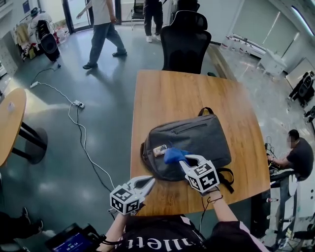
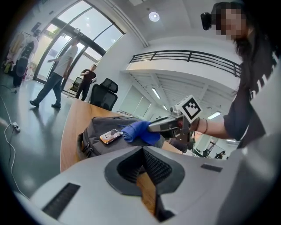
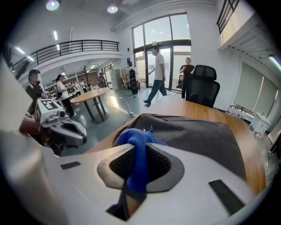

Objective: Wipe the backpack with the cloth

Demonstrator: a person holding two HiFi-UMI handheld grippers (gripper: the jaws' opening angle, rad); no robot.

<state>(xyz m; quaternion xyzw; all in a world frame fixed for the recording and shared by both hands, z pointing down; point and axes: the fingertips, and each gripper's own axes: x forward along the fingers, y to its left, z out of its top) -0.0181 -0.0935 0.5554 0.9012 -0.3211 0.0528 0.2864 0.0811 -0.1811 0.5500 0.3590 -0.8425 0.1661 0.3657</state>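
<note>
Right claw [image 1: 184, 158] clenched on cloth [image 1: 172, 155] atop backpack [image 1: 202, 138] on desk [image 1: 167, 93]; left claw [image 1: 148, 183] closed, empty, near backpack.

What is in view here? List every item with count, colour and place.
backpack: one, grey, flat on the table
cloth: one, blue, on the backpack's near left part
tag: one, tan, on the backpack beside the cloth
table: one, brown wood, centre
office chair: one, black, table's far end
round table: one, wood, far left
power strip: one, white, floor left, cabled
people: two on foot far back, one seated right
left gripper: grey, jaws together, empty, table's near edge
right gripper: grey, jaws shut on the cloth
</note>
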